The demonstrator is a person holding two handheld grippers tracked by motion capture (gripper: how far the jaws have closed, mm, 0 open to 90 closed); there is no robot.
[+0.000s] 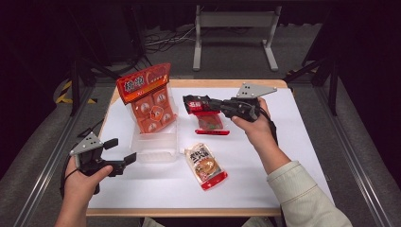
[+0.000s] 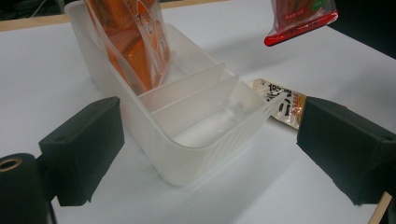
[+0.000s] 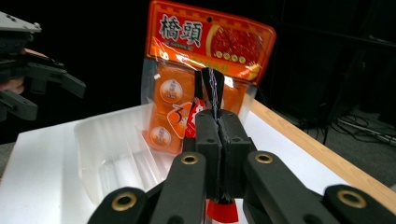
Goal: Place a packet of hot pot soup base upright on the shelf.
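Nearest the person, the left hand-held gripper point(image 1: 122, 151) hovers just off the near-left corner of the clear plastic bin point(image 1: 156, 144), its jaws spread wide and holding nothing; in the left gripper view the black pads point(image 2: 84, 149) frame the bin's near end, whose divided compartments lie bare. On the white table point(image 1: 293, 142), near the bin's right side toward the person, a beige sauce pouch point(image 1: 204, 165) with a red bottom edge lies flat. Farther along, to the right of the bin and above the table, the right hand-held gripper point(image 1: 195, 104) is clamped on the top edge of a red-and-black pouch point(image 1: 208, 120), which hangs free below it. At the bin's far end, a large orange snack bag point(image 1: 147, 97) stands upright inside it, leaning slightly.
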